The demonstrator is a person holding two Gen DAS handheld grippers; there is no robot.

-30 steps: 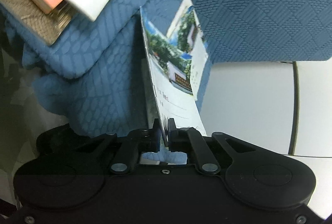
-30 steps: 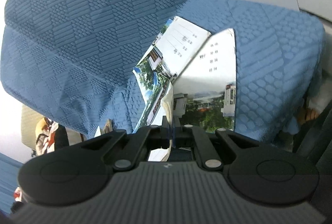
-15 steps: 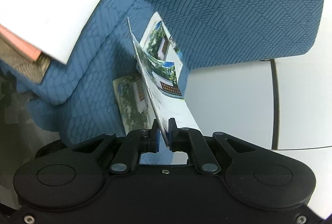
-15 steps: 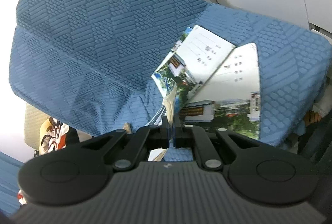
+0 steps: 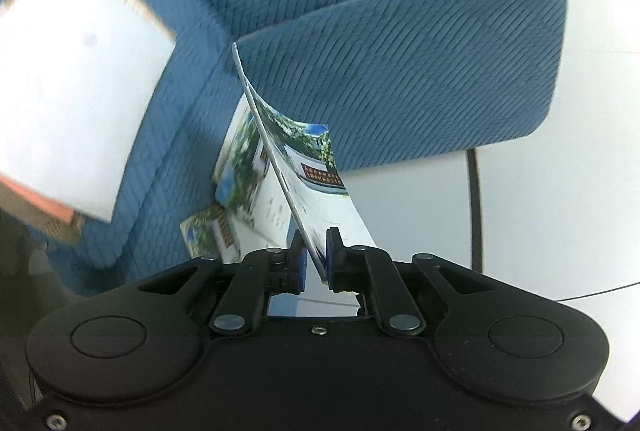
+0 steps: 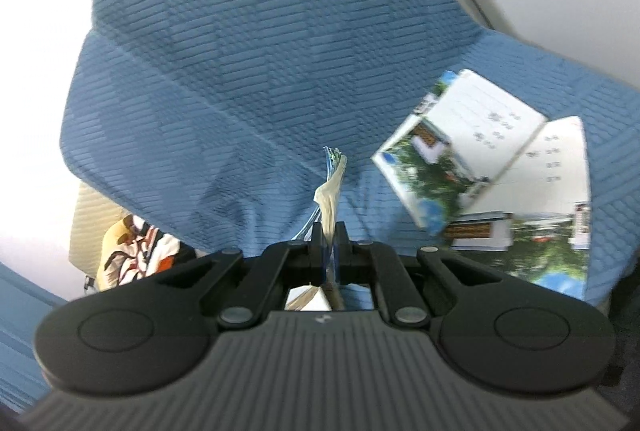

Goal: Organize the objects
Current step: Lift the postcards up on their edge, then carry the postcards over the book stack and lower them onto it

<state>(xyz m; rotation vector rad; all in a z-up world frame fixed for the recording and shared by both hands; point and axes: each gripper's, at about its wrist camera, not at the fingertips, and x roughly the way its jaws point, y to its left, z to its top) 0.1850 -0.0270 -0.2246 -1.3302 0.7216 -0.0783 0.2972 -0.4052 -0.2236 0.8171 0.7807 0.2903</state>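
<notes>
We have a printed card (image 5: 320,199) pinched edge-on in the left gripper (image 5: 314,257), its jaws nearly together with only the card's thickness between them, and the card bows up and away over the blue cushion (image 5: 400,79). The right gripper (image 6: 329,243) grips a thin sheaf (image 6: 330,191) of paper the same way, jaws all but closed on it, held upright in front of the cushion (image 6: 260,71).

To do this step well, we judge it best to keep both grips firm near the lower edge, since thin card slips or folds easily. We lift straight and slowly so the bowed card does not flap or catch on those below. We keep the two hands apart so the sheets do not collide, and we bring them to one pile with the edges lined up before letting go.

Counting: in the right view two cards (image 6: 480,167) lie overlapped on the cushion, well to the right of the sheaf. In the left view the same two cards lie under the held one. How many sheets the sheaf holds we cannot tell. One white-topped box (image 5: 76,99) rests on the cushion at left.
</notes>
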